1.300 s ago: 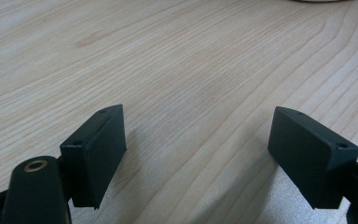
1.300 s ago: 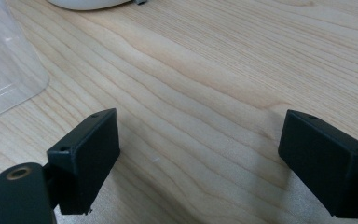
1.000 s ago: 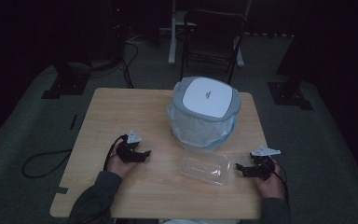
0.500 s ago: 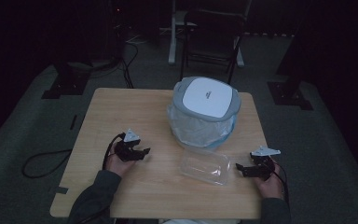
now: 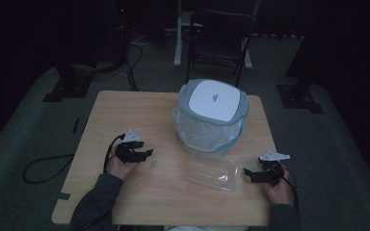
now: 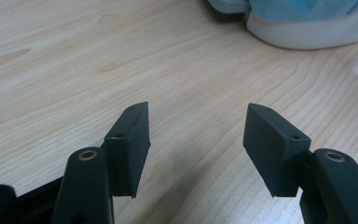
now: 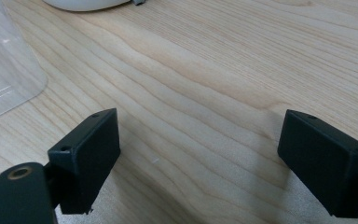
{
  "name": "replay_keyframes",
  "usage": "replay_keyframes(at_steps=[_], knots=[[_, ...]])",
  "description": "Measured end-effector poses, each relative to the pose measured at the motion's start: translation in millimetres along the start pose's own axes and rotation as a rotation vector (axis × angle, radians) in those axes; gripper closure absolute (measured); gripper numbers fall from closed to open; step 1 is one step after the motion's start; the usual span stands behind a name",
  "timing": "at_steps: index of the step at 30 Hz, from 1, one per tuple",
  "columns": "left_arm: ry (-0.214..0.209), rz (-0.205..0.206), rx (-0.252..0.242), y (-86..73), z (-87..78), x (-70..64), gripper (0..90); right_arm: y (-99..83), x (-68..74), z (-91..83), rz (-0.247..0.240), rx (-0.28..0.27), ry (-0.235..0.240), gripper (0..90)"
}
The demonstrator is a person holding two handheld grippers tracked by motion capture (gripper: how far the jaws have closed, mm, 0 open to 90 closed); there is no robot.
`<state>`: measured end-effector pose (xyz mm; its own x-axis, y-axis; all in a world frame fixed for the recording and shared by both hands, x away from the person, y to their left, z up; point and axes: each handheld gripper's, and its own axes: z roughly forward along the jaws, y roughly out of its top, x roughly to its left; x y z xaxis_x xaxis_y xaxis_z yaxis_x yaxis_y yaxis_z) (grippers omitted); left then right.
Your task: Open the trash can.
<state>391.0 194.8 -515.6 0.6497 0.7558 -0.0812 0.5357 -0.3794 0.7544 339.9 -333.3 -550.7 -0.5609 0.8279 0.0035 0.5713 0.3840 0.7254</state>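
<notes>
Nearest, right gripper (image 5: 251, 174) low over the table (image 5: 139, 115), jaws spread wide and empty, pointing at the clear plastic container (image 5: 211, 174) just beside, probably to seize its edge. Left gripper (image 5: 143, 155) also spread, holding nothing. Farther back, lidded bin (image 5: 212, 113) behind the container, likely its destination.

The clear plastic container (image 5: 212, 172) in front of you is a shallow, see-through tray with rounded corners. It lies flat on the table (image 5: 125, 115), just in front of the bin (image 5: 212, 115), slightly turned so its long side runs at a small angle to the bin's front. It looks empty. In your right gripper view its rounded corner (image 7: 9, 70) lies at the left, apart from the bin's white base.
</notes>
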Motion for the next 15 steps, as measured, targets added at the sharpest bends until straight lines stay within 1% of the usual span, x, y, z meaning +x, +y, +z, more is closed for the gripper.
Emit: replay_keyframes(at_steps=[6,15], knots=[[0.009,0.0,0.002,9.6,-2.9,3.5,44.1,0.0,0.0,0.0,0.0,0.0,0.0,12.0],[0.004,0.024,-0.013,28.1,-8.5,4.0,44.6,0.0,0.1,0.1,0.001,-0.001,-0.001,12.1]])
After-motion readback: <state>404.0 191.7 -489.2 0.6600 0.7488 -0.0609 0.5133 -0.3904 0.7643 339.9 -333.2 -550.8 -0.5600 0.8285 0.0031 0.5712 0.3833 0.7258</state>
